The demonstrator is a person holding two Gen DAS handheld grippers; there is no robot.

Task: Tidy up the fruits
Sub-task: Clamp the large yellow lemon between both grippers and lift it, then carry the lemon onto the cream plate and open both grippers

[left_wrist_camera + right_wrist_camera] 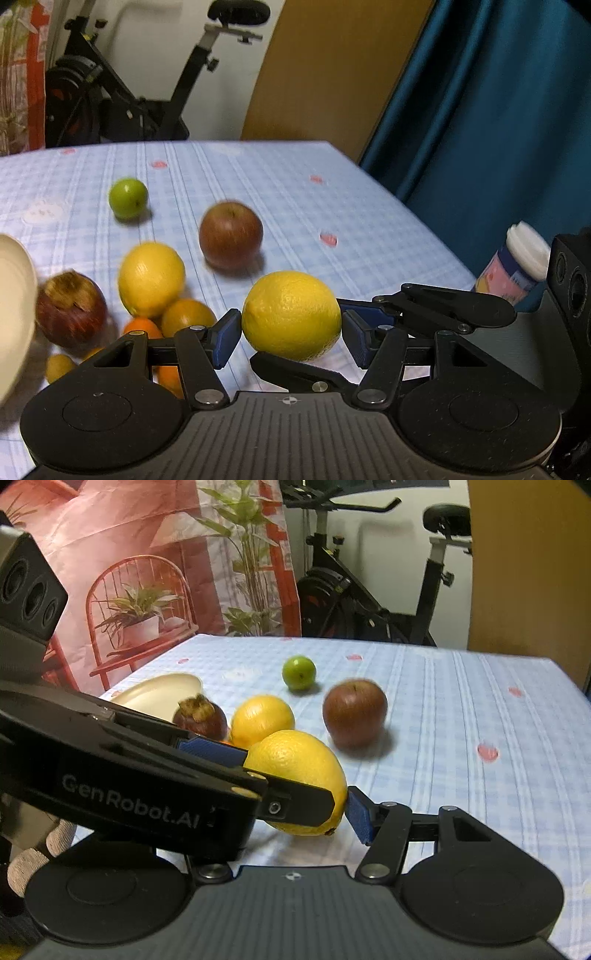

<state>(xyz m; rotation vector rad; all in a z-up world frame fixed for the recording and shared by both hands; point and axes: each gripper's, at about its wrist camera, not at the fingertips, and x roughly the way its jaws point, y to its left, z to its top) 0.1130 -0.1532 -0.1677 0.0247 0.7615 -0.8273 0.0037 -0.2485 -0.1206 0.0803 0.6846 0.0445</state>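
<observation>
Two blue-padded grippers, left (291,334) and right (295,805), jaws spread beside one dimpled oval lemon (291,314).

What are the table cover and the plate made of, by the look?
Table cover: likely woven cloth, matte blue-white check print, faint fold ridges; coated fabric not ruled out. Plate: cream, smooth with a soft sheen, thin rim; melamine or glazed ceramic, cannot tell which.

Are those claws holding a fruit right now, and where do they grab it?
The left gripper brackets the big lemon at its two sides; firm contact cannot be told. The right gripper is around it too.
</observation>
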